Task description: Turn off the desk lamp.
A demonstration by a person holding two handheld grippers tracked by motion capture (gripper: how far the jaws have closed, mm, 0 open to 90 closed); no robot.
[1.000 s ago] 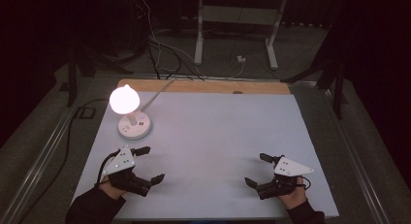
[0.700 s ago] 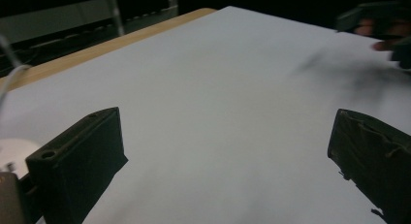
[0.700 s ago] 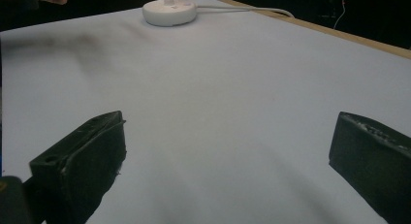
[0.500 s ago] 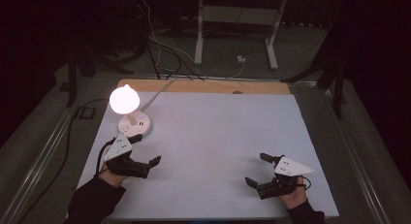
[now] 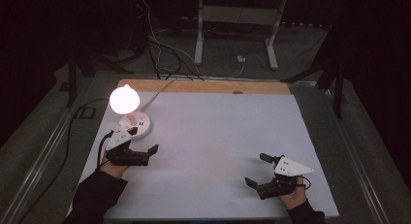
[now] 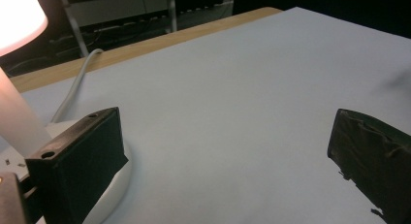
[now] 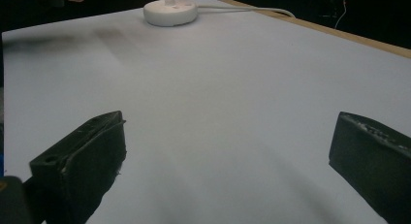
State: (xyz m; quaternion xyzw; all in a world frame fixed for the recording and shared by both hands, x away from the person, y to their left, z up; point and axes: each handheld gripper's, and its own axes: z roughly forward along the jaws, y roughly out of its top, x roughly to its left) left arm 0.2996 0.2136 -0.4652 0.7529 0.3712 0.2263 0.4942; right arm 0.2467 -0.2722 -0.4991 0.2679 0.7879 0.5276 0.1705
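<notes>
Left gripper (image 5: 140,147) released, black jaws spread wide, one jaw just beside the round white base of the lamp (image 5: 132,128); whether touching, cannot tell. Grey three-cornered plate on top, dark sleeve behind. Right gripper (image 5: 257,170) likewise released, jaws wide apart over bare bench, well apart from the lamp. Jaw pads matt black, blocky, rough at the edges. Lamp at the left rear of the bench (image 5: 218,136): glowing round bulb on a short pale stem, long axis upright, base a smooth low disc, white cord (image 5: 157,90) running off the far edge. Bench top flat, pale grey, matt, with a wooden strip (image 5: 203,87) along the far side. Dark room beyond, grey floor, cables, white frame legs (image 5: 198,35).
</notes>
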